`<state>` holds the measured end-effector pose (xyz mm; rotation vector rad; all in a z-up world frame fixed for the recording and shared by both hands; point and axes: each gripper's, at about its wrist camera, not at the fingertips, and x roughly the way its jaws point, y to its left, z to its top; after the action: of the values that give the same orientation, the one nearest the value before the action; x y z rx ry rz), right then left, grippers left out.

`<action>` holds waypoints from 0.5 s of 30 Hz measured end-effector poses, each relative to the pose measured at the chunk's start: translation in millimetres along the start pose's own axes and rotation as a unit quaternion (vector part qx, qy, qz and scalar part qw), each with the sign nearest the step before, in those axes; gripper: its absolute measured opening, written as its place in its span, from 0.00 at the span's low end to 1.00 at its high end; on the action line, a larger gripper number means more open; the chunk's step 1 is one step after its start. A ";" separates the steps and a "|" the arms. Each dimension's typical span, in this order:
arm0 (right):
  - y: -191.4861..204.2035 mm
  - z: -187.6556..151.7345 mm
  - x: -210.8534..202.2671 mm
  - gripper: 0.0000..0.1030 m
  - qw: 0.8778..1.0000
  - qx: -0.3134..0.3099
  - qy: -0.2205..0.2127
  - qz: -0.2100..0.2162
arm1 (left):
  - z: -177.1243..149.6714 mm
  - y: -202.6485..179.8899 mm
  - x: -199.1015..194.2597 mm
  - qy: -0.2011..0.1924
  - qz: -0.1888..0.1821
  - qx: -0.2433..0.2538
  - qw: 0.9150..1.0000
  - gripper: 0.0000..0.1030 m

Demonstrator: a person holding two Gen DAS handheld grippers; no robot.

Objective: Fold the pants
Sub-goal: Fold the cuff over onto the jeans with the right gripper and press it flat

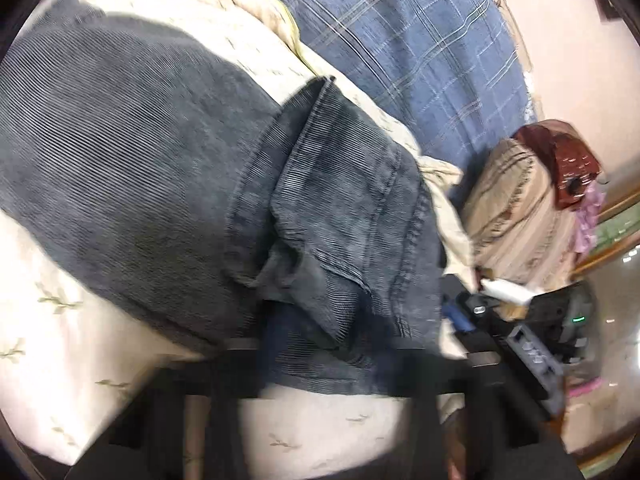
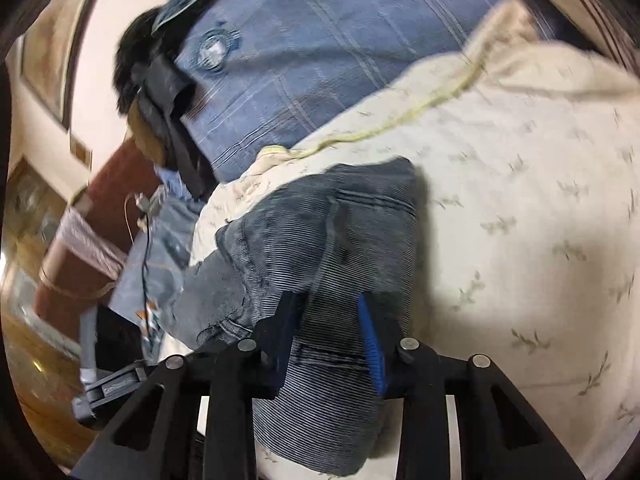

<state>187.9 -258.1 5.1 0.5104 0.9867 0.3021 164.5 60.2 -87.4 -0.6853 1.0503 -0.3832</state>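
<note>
Across the middle of a cream bedspread (image 2: 520, 216), dark grey pants (image 1: 132, 152), bunched into folds. At the pants' near edge, right gripper (image 2: 332, 344) narrowed with pants fabric between its blue pads (image 2: 370, 344); left gripper (image 1: 316, 356) clamped shut on a pants fold.

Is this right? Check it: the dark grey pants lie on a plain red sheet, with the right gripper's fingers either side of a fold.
Not the sheet: the right wrist view shows it cream with small leaf sprigs, not plain red. The dark grey pants do lie on it, with the right gripper straddling a fold.
</note>
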 end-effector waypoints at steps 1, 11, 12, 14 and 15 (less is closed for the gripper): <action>9.4 2.3 1.4 0.26 1.000 -0.020 0.005 -0.023 | -4.4 -3.6 -6.7 -0.002 0.021 0.007 1.000 0.07; 93.7 55.4 46.7 0.78 0.988 -0.144 0.042 -0.040 | -16.5 10.3 -12.3 -0.005 0.017 -0.021 1.000 0.12; 100.3 59.7 58.7 0.78 0.985 -0.158 0.049 -0.048 | -16.8 11.1 -13.5 -0.003 0.017 -0.022 1.000 0.12; 119.9 67.4 96.3 0.74 0.971 -0.208 0.094 -0.063 | -16.3 14.8 -13.4 -0.001 0.013 -0.032 0.999 0.12; 123.8 66.8 108.4 0.73 0.966 -0.221 0.107 -0.077 | -14.8 13.7 -11.6 -0.002 0.012 -0.034 0.999 0.12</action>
<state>299.8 -121.6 24.2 -0.0067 1.1213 0.4288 145.7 72.2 -93.8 -0.7326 1.0711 -0.3265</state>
